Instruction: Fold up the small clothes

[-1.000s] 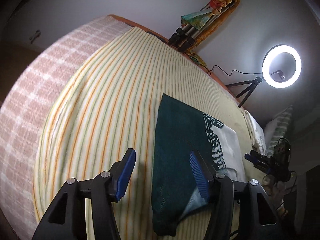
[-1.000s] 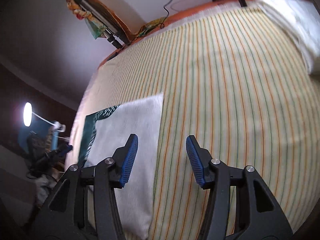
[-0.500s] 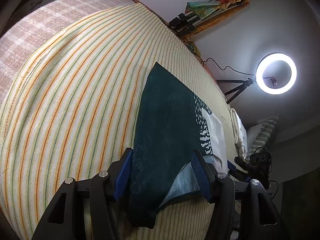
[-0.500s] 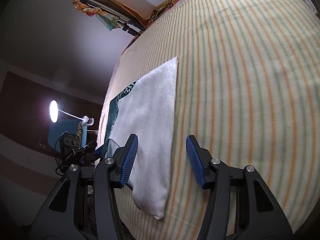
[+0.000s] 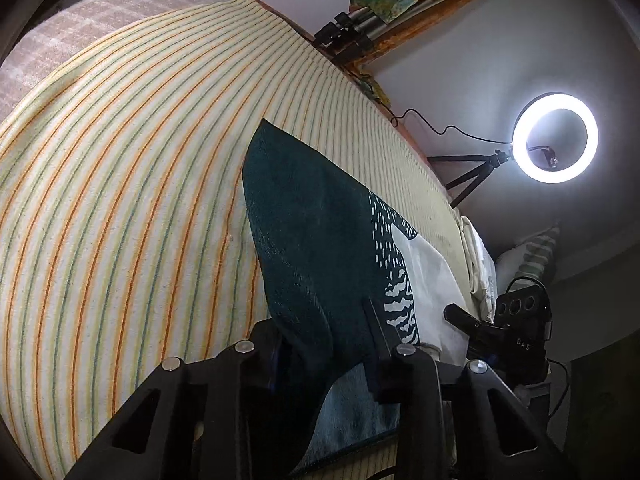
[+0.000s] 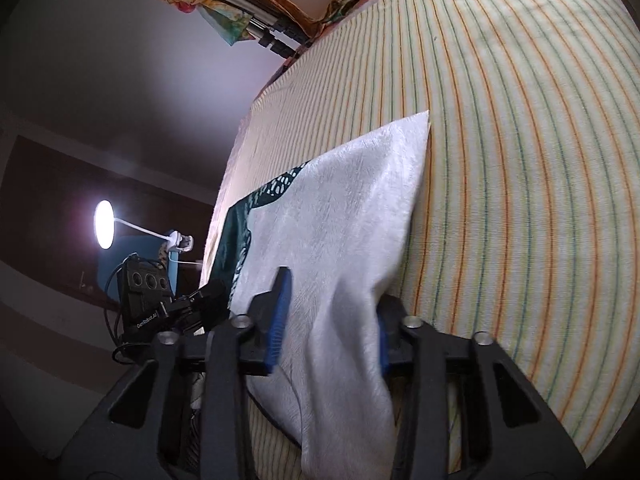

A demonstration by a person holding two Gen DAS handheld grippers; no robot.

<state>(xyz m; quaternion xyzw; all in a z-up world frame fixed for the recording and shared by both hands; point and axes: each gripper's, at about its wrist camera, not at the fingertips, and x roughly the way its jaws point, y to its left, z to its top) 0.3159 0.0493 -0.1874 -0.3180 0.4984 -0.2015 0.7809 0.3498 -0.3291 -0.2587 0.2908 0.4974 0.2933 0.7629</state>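
Observation:
A small cloth (image 5: 312, 216), dark green with a white end (image 5: 428, 272), lies flat on the striped bedsheet (image 5: 120, 200). My left gripper (image 5: 324, 320) is at its near green corner; the jaws are closing and the fabric is bunched between them, hiding the left finger. In the right wrist view the white end (image 6: 344, 208) runs away from me, with a strip of green (image 6: 236, 236) at its left. My right gripper (image 6: 332, 300) is at the near white corner, jaws closing, with the cloth gathered between the blue pads (image 6: 276, 320).
A lit ring light (image 5: 555, 138) on a tripod stands past the bed's far right edge. Folded tripods (image 5: 360, 32) lean against the wall. Pillows (image 5: 532, 252) lie at the right, a checked blanket (image 5: 80, 40) far left. A desk lamp (image 6: 104, 230) glows beyond the bed.
Both grippers came down and forward onto the cloth's near edge. Their jaws, wide apart before, have narrowed around the green corner and the white corner.

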